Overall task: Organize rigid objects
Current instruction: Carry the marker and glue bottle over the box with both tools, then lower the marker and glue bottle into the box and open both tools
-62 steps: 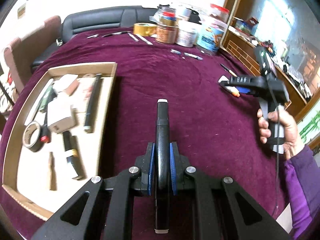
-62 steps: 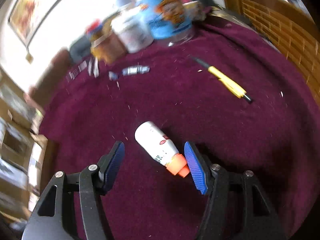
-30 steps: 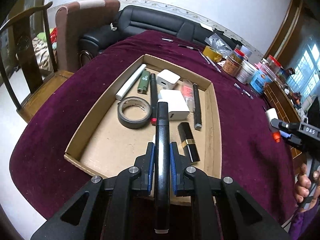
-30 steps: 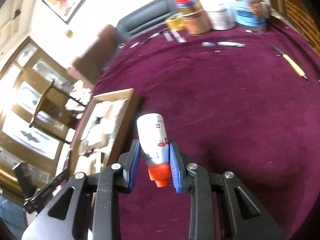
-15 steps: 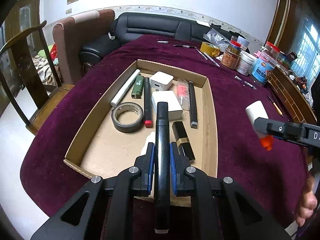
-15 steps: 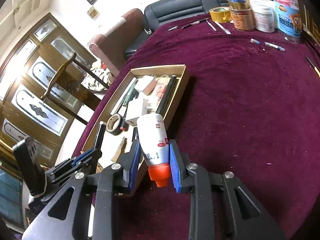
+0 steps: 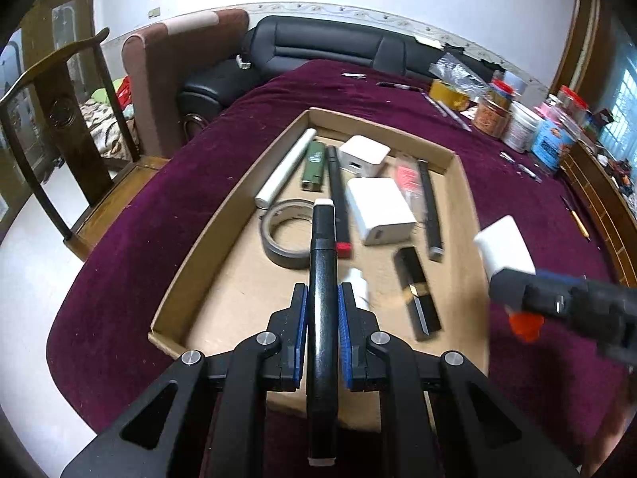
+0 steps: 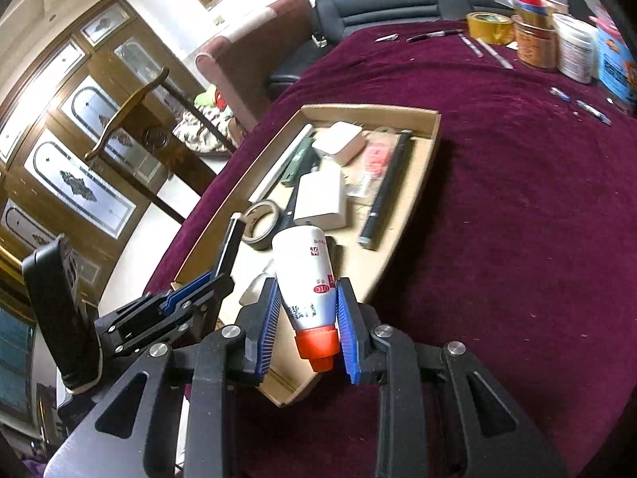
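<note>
Holding both loads above the cardboard tray (image 7: 191, 275) for stowing, your left gripper (image 7: 322, 328) pinches a black marker (image 7: 323, 263) while your right gripper (image 8: 304, 320) clamps a white orange-capped bottle (image 8: 306, 275).

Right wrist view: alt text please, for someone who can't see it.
The right tongs grip a white bottle with an orange cap above the near end of a cardboard tray on a maroon tablecloth. The tray holds a tape roll, white boxes and a pen. At left, the left tongs hold a black marker.

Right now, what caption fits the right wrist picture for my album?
Right gripper carries a white bottle with an orange cap toward the cardboard tray.
</note>
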Demonstrator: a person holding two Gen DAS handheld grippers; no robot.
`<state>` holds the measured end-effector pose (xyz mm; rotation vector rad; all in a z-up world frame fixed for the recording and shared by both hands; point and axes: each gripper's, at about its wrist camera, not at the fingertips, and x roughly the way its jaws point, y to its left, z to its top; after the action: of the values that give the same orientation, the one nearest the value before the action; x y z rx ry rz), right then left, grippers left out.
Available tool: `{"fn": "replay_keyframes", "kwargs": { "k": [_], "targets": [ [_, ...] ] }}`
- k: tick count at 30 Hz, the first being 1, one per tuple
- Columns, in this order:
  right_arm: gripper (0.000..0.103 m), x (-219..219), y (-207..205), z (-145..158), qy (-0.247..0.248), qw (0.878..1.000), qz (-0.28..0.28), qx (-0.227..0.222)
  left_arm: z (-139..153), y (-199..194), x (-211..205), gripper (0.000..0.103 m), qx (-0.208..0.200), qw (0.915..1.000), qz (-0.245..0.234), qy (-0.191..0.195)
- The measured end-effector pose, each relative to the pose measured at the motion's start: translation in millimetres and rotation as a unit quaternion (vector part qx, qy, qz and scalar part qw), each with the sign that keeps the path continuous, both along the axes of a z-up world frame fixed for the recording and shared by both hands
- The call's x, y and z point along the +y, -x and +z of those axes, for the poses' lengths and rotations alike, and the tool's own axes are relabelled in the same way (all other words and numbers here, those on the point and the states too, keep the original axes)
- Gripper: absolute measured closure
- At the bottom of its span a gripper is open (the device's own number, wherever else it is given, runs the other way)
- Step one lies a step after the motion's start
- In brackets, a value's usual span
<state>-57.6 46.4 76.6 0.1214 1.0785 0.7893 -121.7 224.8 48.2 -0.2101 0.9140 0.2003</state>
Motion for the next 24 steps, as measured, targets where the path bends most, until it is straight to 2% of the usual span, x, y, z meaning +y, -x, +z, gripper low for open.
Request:
{"fn": "replay_keyframes", "kwargs": {
  "k": [5, 8, 15, 24],
  "targets": [
    [0.077, 27.5, 0.8, -9.7, 0.022, 1.000, 0.011, 0.000, -13.8, -10.3, 19.4, 0.091, 0.009, 0.9997, 0.017, 0.013],
    [0.077, 39.1, 2.3, -15.2, 0.037, 0.999, 0.015, -0.004, -14.1, -10.7, 23.7, 0.091, 0.005, 0.9998, 0.020, 0.005],
    [0.077, 48.8, 7.1, -19.4, 0.050, 0.999, 0.019, -0.010, -14.6, -11.2, 28.9, 0.091, 0.001, 0.9998, 0.017, 0.014],
    [0.077, 50.0, 6.3, -23.0, 0.052, 0.998, 0.023, -0.002, -11.5, 1.3, 37.6, 0.091, 0.011, 0.9954, -0.009, 0.094]
  ]
}}
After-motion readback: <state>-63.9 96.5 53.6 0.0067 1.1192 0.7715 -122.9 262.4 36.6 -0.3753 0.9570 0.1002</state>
